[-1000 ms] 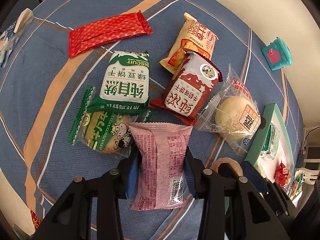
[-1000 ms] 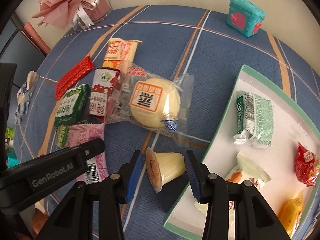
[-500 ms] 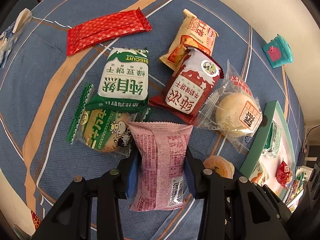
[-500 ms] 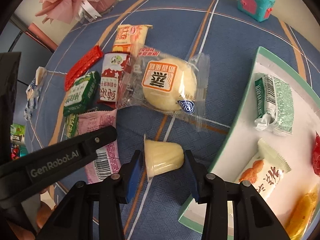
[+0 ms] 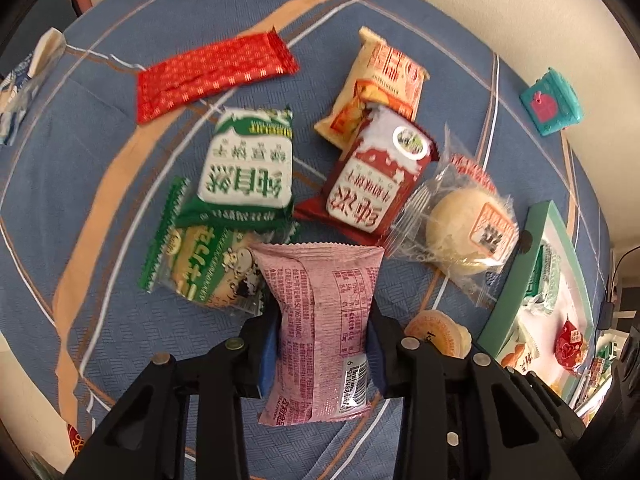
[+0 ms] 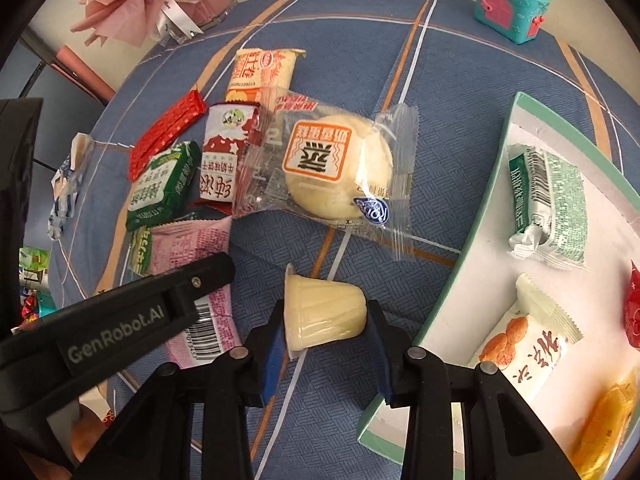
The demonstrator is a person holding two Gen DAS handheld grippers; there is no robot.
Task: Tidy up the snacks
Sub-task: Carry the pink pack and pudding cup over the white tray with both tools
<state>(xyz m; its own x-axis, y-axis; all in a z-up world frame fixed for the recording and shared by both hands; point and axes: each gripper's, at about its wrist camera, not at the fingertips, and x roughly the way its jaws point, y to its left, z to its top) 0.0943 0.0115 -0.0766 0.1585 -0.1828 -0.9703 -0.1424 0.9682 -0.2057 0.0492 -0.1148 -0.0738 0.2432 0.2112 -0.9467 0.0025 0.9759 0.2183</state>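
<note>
Your left tool (image 5: pixel 322 354) is clamped on the pink snack packet (image 5: pixel 320 312), its blue pads pressing both long sides of the wrapper, barcode end nearest you. Your right tool (image 6: pixel 326 346) is clamped on the pale jelly cup (image 6: pixel 322 312), which lies on its side between the pads with its lid rim toward 9 o'clock. In the right wrist view the green-rimmed tray (image 6: pixel 460 264) sits at 3 o'clock of the cup, just beside it, and holds a green-and-white packet (image 6: pixel 550 208), a cream packet with orange print (image 6: pixel 524 340), a red sweet (image 6: pixel 634 312) and a yellow wrapped piece (image 6: pixel 608 416). At 12 o'clock of the cup lies the round bun in clear wrap (image 6: pixel 336 168). In the left wrist view, beyond the pink packet at 12 o'clock, the dark red biscuit packet (image 5: pixel 372 176) overlaps the orange packet (image 5: pixel 380 84); at 11 o'clock the green-and-white biscuit packet (image 5: pixel 248 168) rests on the green sandwich-biscuit packet (image 5: pixel 200 256); the long red wrapper (image 5: pixel 212 74) lies farther off. All sit on the blue-clothed surface (image 5: pixel 80 168), with a teal toy box (image 6: pixel 510 2) near its far edge.
</note>
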